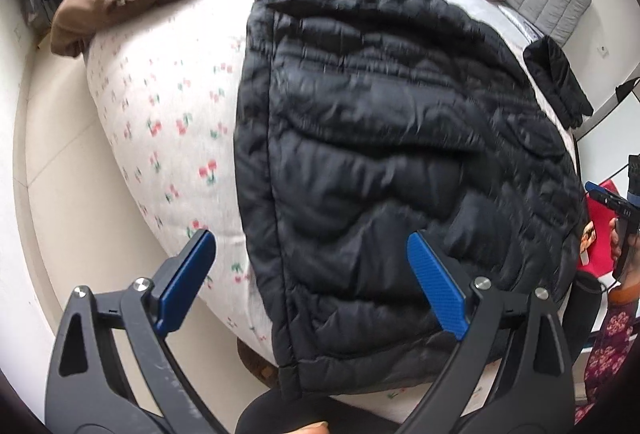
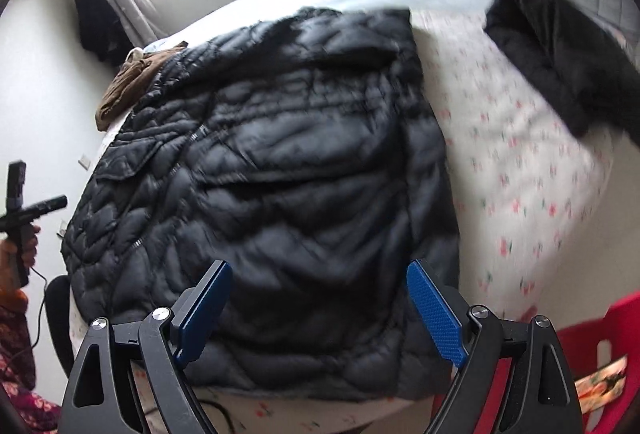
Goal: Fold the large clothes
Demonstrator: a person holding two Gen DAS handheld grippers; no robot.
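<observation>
The left gripper (image 1: 310,282) and right gripper (image 2: 318,308) both hang released, jaws spread wide and grasping nothing, low in their frames above the near hem. The black quilted jacket (image 1: 380,137) fills the frame centre, spread on the cherry-print bed (image 1: 160,121). It looks light, puffy and slick, so pinching a seamed edge or hem corner should hold best.

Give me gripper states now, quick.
Left gripper: open, empty, above the black puffer jacket.
Right gripper: open, empty, above the same jacket.
</observation>
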